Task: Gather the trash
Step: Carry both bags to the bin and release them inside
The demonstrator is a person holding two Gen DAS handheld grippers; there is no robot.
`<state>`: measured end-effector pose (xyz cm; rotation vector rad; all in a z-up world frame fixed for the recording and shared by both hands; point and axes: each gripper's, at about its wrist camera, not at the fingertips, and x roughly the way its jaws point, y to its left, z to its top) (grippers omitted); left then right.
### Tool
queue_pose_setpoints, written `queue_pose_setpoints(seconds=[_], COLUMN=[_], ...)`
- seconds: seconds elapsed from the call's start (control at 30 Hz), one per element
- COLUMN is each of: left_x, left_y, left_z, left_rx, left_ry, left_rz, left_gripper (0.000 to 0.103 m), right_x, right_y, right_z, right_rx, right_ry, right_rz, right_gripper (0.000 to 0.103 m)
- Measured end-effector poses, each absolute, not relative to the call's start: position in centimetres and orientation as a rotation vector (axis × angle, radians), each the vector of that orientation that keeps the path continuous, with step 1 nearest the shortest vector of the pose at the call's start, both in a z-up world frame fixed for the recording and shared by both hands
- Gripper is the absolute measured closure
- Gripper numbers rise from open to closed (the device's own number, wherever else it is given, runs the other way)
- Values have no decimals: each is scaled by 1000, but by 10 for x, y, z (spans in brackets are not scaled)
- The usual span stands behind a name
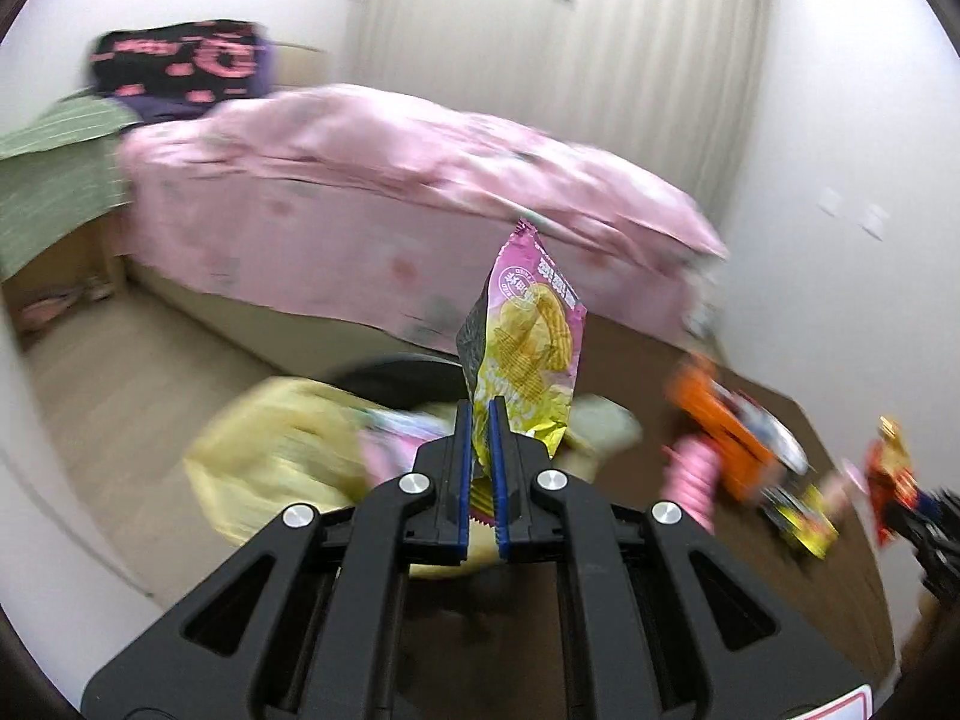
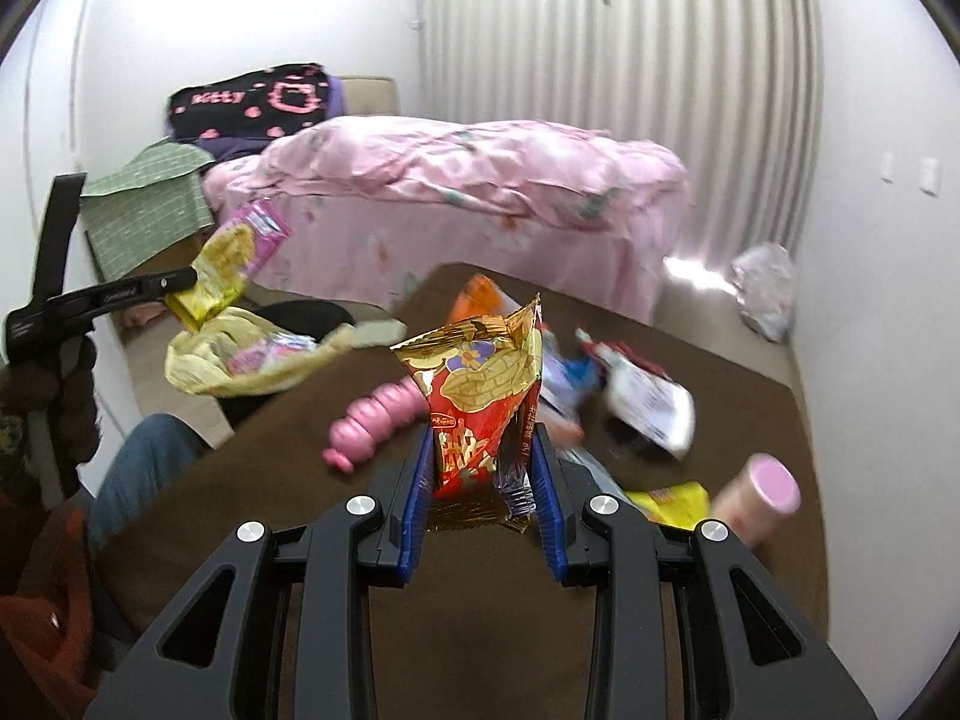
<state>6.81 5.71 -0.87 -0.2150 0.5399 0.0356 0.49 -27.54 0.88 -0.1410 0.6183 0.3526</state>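
Note:
My left gripper (image 1: pixel 480 414) is shut on a pink and yellow chip bag (image 1: pixel 528 336), which stands upright above a yellow plastic bag (image 1: pixel 282 450). The right wrist view shows that same left gripper (image 2: pixel 180 282) holding the chip bag (image 2: pixel 237 258) over the yellow bag (image 2: pixel 240 354), which has pink wrappers inside. My right gripper (image 2: pixel 483 450) is shut on a red and gold snack bag (image 2: pixel 480 396) above the brown table (image 2: pixel 300 510). More trash lies on the table: a pink bottle (image 2: pixel 372 420), an orange pack (image 2: pixel 480 294), a white wrapper (image 2: pixel 648 402), a yellow wrapper (image 2: pixel 672 501).
A pink-lidded tube (image 2: pixel 762 498) lies near the table's right edge. A bed with a pink cover (image 2: pixel 468 180) stands behind the table. A crumpled white bag (image 2: pixel 765 288) sits on the floor by the wall. A person's leg in jeans (image 2: pixel 144 456) is at the left.

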Motion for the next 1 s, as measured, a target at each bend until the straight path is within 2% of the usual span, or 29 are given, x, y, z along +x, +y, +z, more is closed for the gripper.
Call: queue_pose_setpoints(seconds=[0.17,0.5,0.73,1.0], left_x=[87,131,121,116], left_y=[99,99,106,110], left_z=[-25,-100,-124,-119], left_rx=[-235,-250,-333,-397], left_ry=[570,765,839,813], left_rz=[124,91,62,42], left_gripper=[98,98,98,98], right_x=[44,136,187,203], right_y=[-224,-116,-52,-27], right_z=[11,5,-46,-92], right_rx=[-189,-244,-256,-225], right_ry=[639,702,872,1012], right_rz=[467,681,777,794], right_gripper=[73,73,73,73])
